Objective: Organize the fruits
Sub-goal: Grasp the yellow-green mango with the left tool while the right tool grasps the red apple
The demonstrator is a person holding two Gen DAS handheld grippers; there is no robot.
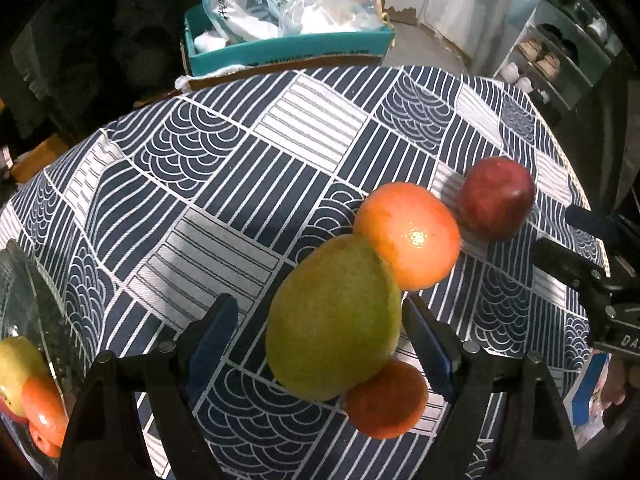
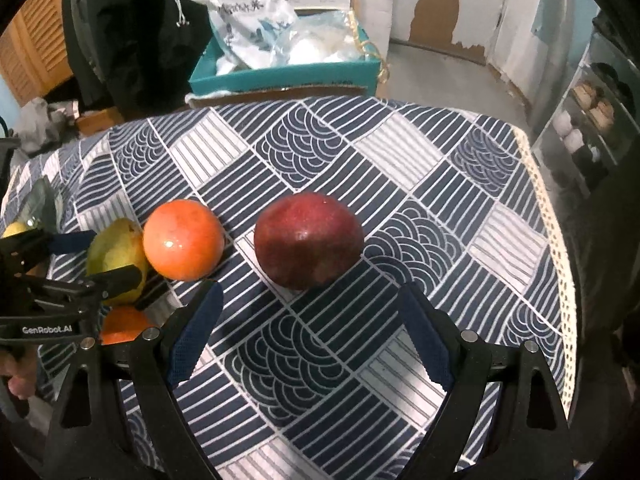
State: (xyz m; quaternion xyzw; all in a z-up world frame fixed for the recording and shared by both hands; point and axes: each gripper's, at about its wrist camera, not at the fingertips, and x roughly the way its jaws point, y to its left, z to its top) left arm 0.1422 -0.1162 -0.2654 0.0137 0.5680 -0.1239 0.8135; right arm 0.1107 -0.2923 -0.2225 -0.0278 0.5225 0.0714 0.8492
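In the left wrist view a green-yellow mango (image 1: 334,320) lies on the patterned tablecloth between the open fingers of my left gripper (image 1: 320,340), not clamped. A large orange (image 1: 408,236) touches it behind, a small orange (image 1: 386,398) in front, and a dark red apple (image 1: 496,198) lies further right. In the right wrist view my right gripper (image 2: 308,332) is open and empty, just short of the red apple (image 2: 308,240). The large orange (image 2: 183,240) and mango (image 2: 114,250) lie to its left, with the left gripper (image 2: 96,260) around the mango.
A glass bowl (image 1: 24,304) at the left edge holds a mango and orange fruits. A teal box (image 1: 288,46) with plastic bags stands behind the table. A shoe rack (image 1: 560,52) stands at the right. The table's lace edge (image 2: 556,240) runs down the right side.
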